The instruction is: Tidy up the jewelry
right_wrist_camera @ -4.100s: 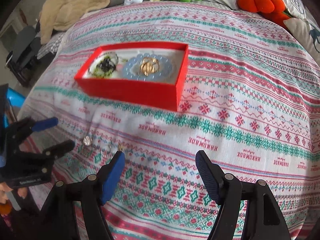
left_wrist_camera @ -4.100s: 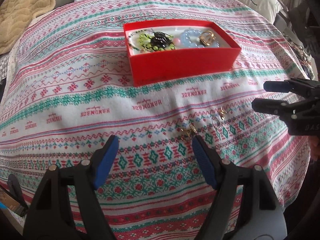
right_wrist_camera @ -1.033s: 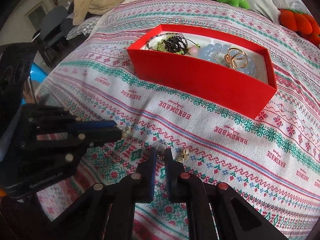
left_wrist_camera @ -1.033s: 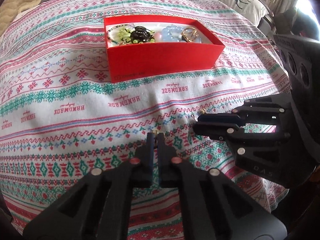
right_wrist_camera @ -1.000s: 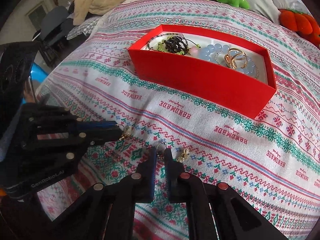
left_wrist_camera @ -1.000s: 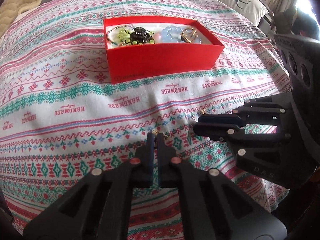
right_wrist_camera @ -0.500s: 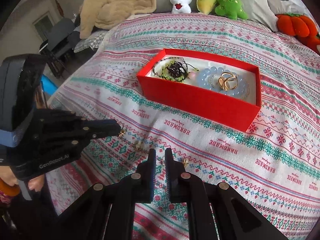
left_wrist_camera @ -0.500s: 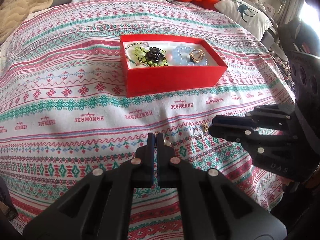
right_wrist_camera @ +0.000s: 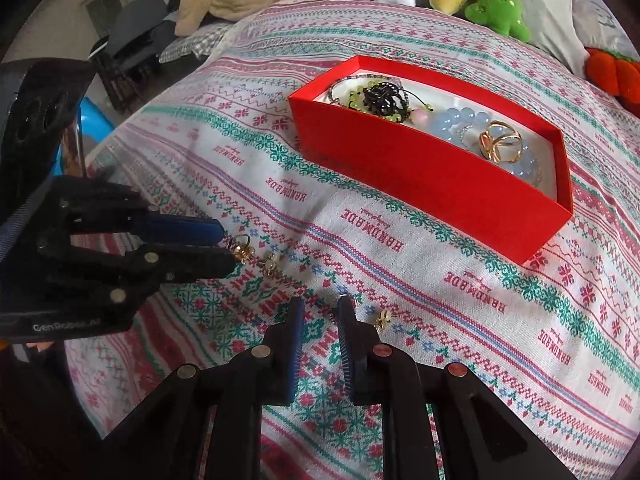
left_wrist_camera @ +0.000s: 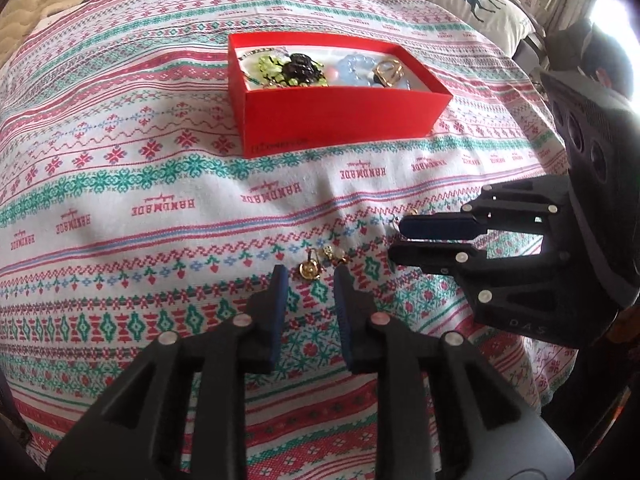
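While the patterned bedspread [left_wrist_camera: 168, 184] covers the whole bed, small gold earrings lie loose on it in front of a red box [left_wrist_camera: 340, 120]. Seen from the left wrist camera, the left gripper [left_wrist_camera: 308, 276] has just been opening: its blue pads now stand a little apart, tips close to the cloth, pinching nothing. A round gold earring [left_wrist_camera: 310, 269] lies on the bedspread in the gap just ahead of the tips, and a second gold piece with a pale bead [left_wrist_camera: 334, 255] lies just beside it, to its right. Farther right, the right gripper [left_wrist_camera: 398, 240] reaches in from the side, its pads narrowly parted and stacked one above the other in this view; a tiny gold earring [left_wrist_camera: 413, 212] shows just above its upper tip.

From the right wrist camera, the left gripper [right_wrist_camera: 228, 248] comes in at the left with those two gold pieces [right_wrist_camera: 242, 249] on the cloth at its tips. The right gripper [right_wrist_camera: 320, 306] holds its pads slightly apart with bare cloth between them; a small gold stud [right_wrist_camera: 383, 319] lies just right of the right pad. Beyond, the red box [right_wrist_camera: 420, 172] sits open, holding green and black beads [right_wrist_camera: 380, 98], a pale blue bead bracelet [right_wrist_camera: 460, 122] and a gold interlocked ring [right_wrist_camera: 500, 144].
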The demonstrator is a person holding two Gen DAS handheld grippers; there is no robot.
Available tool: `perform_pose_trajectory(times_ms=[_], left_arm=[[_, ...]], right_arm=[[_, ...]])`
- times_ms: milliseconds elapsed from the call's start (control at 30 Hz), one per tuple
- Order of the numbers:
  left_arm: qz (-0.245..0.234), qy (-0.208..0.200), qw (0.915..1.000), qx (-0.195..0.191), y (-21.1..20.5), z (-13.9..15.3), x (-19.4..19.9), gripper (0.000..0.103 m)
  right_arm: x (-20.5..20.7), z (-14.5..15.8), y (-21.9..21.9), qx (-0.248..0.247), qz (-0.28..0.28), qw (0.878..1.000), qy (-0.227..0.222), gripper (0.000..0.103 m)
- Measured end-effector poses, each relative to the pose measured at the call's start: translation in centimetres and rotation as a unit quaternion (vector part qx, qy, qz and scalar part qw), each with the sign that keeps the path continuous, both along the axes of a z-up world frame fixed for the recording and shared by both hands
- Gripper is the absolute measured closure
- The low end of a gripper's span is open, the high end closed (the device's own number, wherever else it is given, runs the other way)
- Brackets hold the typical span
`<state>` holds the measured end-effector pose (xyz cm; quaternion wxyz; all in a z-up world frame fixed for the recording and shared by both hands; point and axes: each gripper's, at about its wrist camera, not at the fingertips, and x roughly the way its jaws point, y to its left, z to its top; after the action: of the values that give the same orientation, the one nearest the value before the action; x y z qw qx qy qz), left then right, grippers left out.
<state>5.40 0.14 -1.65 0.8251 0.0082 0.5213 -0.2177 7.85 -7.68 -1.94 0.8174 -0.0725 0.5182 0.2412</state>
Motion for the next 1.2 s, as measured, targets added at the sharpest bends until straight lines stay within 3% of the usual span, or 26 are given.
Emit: perform_pose_trajectory(times_ms=[300, 467, 567, 667, 733, 1200], left_arm=[[0.005, -0.002, 1.0000, 0.008, -0.5, -0.7, 0.6, 0.078], [0.015, 0.000, 0.9998, 0.014, -0.8, -0.9, 1.2, 0.094], [0.022, 0.000, 0.9997, 0.013, -0.6, -0.9, 1.3, 0.095], [0.021, -0.002, 0.9996, 0.020, -0.5, -0.9, 1.1, 0.095], [0.019, -0.004, 0.9996, 0.023, -0.5, -0.8, 1.0, 0.095], [0.021, -0.004, 0.9995, 0.023, -0.6, -0.7, 0.8, 0.095]], right_arm=[[0.7, -0.1, -0.2, -0.005, -0.006, 1.000, -0.008, 0.084], [0.8, -0.2, -0.4, -0.010, -0.003, 1.000, -0.008, 0.082], [0.7, -0.1, -0.3, -0.014, -0.001, 1.000, -0.011, 0.079], [0.6, -0.1, -0.4, -0.018, -0.004, 1.000, -0.015, 0.072], [0.5, 0.0, -0.5, -0.016, -0.003, 1.000, -0.019, 0.057], [1.4, 0.3, -1.7, -0.022, -0.018, 0.999, -0.035, 0.057]])
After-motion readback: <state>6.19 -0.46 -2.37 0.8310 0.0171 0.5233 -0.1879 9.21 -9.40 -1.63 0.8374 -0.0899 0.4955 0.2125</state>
